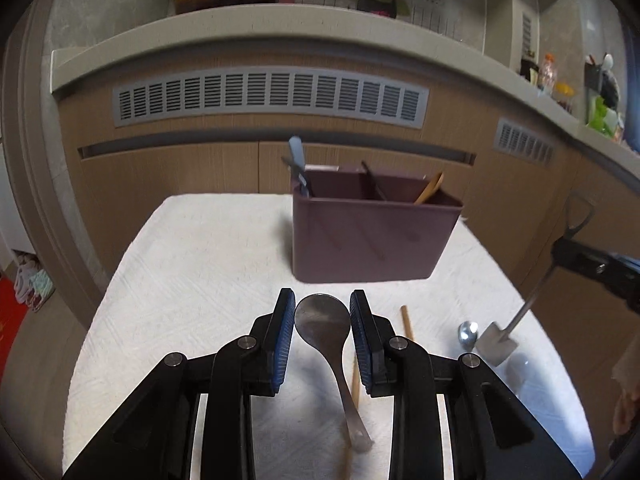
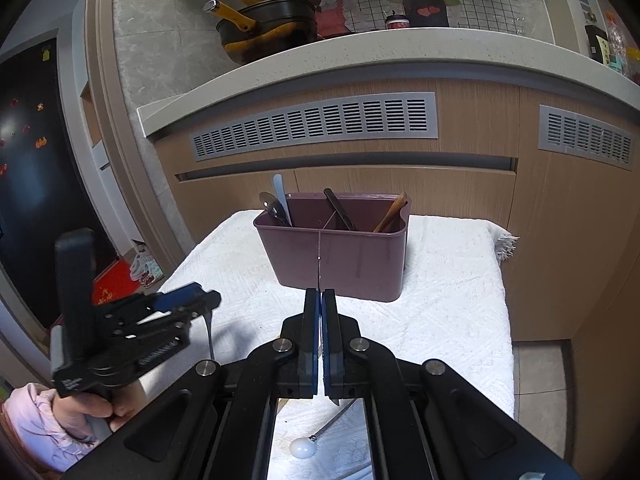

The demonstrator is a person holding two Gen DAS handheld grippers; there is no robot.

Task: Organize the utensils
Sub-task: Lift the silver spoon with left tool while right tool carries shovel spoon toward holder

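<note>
Now your left tongs clamp the metal spoon by its bowl above the table; your right tongs pinch the shovel-shaped spoon, near the organizer.

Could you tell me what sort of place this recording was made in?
Most likely a home kitchen. A black pot with a yellow handle sits on a stone counter above wood-fronted cabinets, and a purple utensil holder stands on a towel-covered table.
</note>
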